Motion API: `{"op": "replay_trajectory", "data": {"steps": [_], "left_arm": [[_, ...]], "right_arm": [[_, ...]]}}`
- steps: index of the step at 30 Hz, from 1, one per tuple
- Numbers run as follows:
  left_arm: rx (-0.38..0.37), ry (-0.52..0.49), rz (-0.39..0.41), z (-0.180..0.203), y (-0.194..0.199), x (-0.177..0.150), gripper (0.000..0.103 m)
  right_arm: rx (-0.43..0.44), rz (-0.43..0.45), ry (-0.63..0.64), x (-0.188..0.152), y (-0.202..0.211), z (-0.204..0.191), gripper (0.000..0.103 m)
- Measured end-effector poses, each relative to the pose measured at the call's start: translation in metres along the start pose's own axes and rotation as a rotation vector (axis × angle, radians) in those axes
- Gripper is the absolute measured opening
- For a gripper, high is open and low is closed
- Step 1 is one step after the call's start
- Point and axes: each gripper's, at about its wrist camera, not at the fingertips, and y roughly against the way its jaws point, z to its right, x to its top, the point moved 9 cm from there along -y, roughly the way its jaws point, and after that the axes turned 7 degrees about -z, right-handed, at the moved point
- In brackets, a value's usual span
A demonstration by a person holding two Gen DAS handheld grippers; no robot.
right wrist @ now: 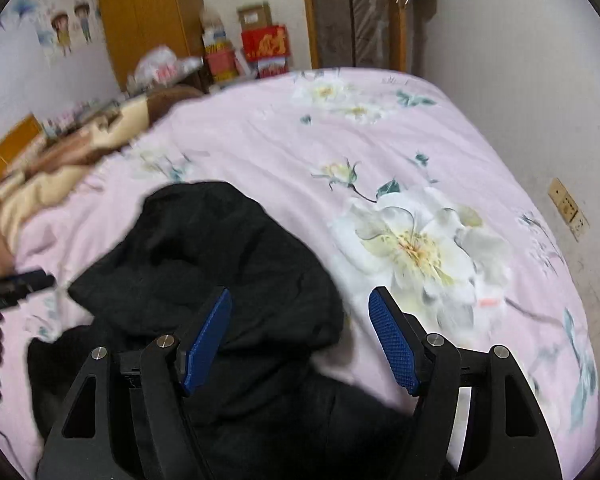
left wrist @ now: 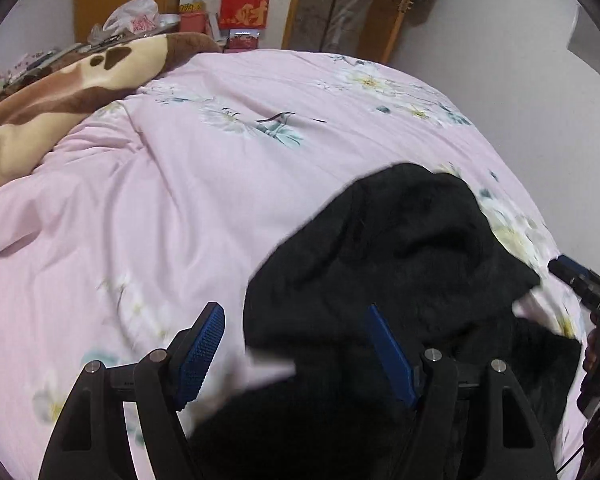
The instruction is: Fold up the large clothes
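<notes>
Black garment (left wrist: pixel 400 260) lay crumpled on pink floral bed (left wrist: pixel 160 200), lower centre of frame. Left claw (left wrist: pixel 300 348) & right claw (right wrist: pixel 300 332) both gaped wide w/ nothing gripped.

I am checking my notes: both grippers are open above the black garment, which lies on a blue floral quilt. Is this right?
Not quite: the quilt is pink, not blue, as the right wrist view shows. The rest holds: the left gripper and right gripper are open above the black garment.
</notes>
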Motion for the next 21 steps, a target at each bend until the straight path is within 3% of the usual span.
{"op": "replay_trajectory", "data": {"steps": [4,9,13,14,15,16,18,21], "left_arm": [[-0.062,0.042,-0.024,0.0,-0.035,0.021,0.073],[-0.038,0.026,-0.095,0.001,-0.083,0.019,0.073],[-0.04,0.048,-0.095,0.002,-0.1,0.022,0.068],[-0.039,0.05,-0.092,0.003,-0.102,0.024,0.065],[-0.029,0.052,-0.094,0.003,-0.103,0.023,0.056],[-0.032,0.056,-0.091,0.003,-0.104,0.024,0.047],[-0.033,0.068,-0.09,0.004,-0.104,0.024,0.036],[-0.016,0.061,-0.084,0.009,-0.1,0.024,0.02]], "right_arm": [[0.026,-0.05,-0.005,0.009,-0.04,0.004,0.072],[0.049,-0.122,0.011,0.004,-0.077,0.003,0.072],[0.097,-0.178,-0.016,-0.002,-0.093,0.0,0.071],[0.12,-0.18,-0.03,-0.001,-0.094,-0.001,0.067],[0.138,-0.186,-0.046,-0.001,-0.095,-0.002,0.053],[0.137,-0.189,-0.059,0.0,-0.097,-0.002,0.049],[0.152,-0.191,-0.091,-0.002,-0.096,-0.002,0.028],[0.157,-0.191,-0.098,-0.004,-0.093,-0.004,0.015]]}}
